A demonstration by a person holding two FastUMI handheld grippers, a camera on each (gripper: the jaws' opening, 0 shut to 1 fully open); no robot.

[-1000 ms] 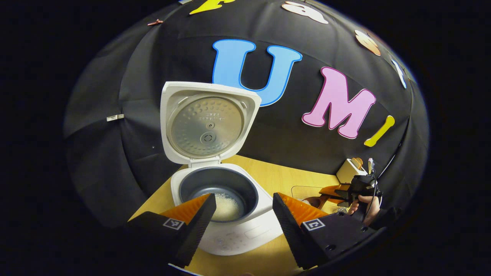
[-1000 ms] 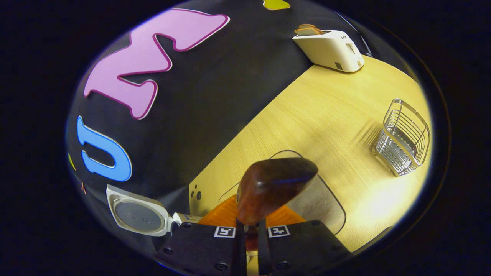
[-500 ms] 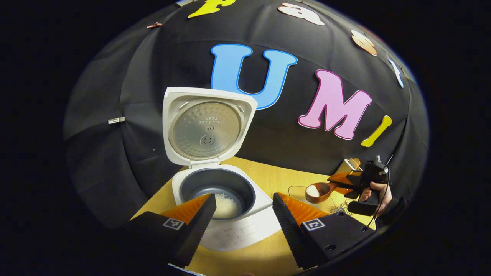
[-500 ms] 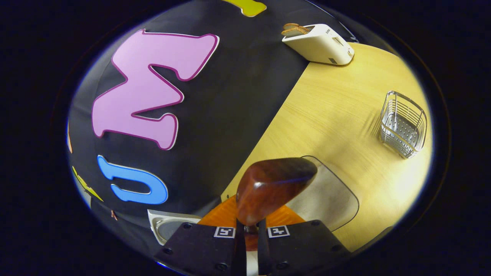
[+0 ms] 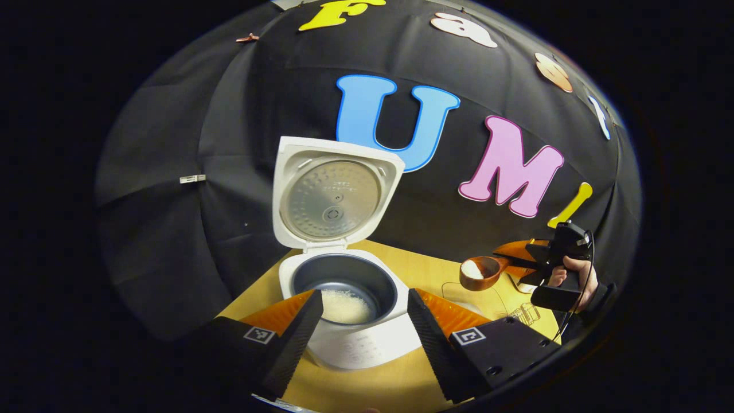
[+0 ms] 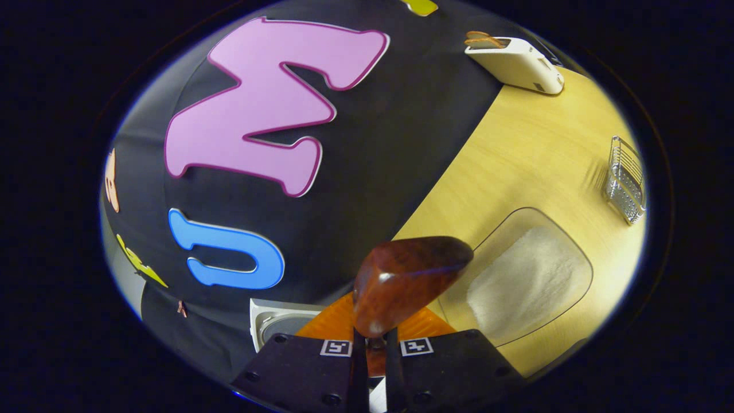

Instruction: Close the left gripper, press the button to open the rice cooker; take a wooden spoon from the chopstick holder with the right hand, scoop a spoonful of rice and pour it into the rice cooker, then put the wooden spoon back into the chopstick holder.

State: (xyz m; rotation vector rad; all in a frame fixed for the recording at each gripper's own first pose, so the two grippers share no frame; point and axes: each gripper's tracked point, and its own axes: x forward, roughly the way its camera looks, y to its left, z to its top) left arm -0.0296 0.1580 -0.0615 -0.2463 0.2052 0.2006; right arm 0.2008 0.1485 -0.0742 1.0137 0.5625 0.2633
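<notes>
— Where's the rice cooker (image 5: 350, 321) from where you stand?

— On the wooden table (image 5: 395, 384), lid (image 5: 335, 195) standing upright and wide open against the black cloth wall (image 5: 172, 172). The dark inner pot (image 5: 344, 281) has a small heap of white rice (image 5: 344, 307) at its bottom.

— And the left gripper (image 5: 362, 324)?

— Hanging just in front of the cooker, its two fingers (image 5: 298, 332) spread wide apart with nothing between them. The pot shows through the gap.

— The right one?

— In the left gripper view, the right gripper (image 5: 553, 261) is off to the right of the cooker, raised above the table, a hand (image 5: 573, 275) wrapped round its grip. Its fingers are pinched narrow on the handle of the wooden spoon (image 5: 481, 272). The bowl of the spoon points toward the cooker and carries a little mound of white rice. It's well short of the pot.

— What's under the spoon?

— In the right gripper view, the spoon's (image 6: 410, 281) dark rounded underside sits right above the closed fingers (image 6: 358, 373), and below it lies a clear rice tray (image 6: 573, 252) spread with white rice. Farther along the table stands the wire chopstick holder (image 6: 626, 180), and a white toaster (image 6: 516, 57) with bread in it sits by the wall. A corner of the cooker lid (image 6: 275, 321) peeks in at the lower left.
</notes>
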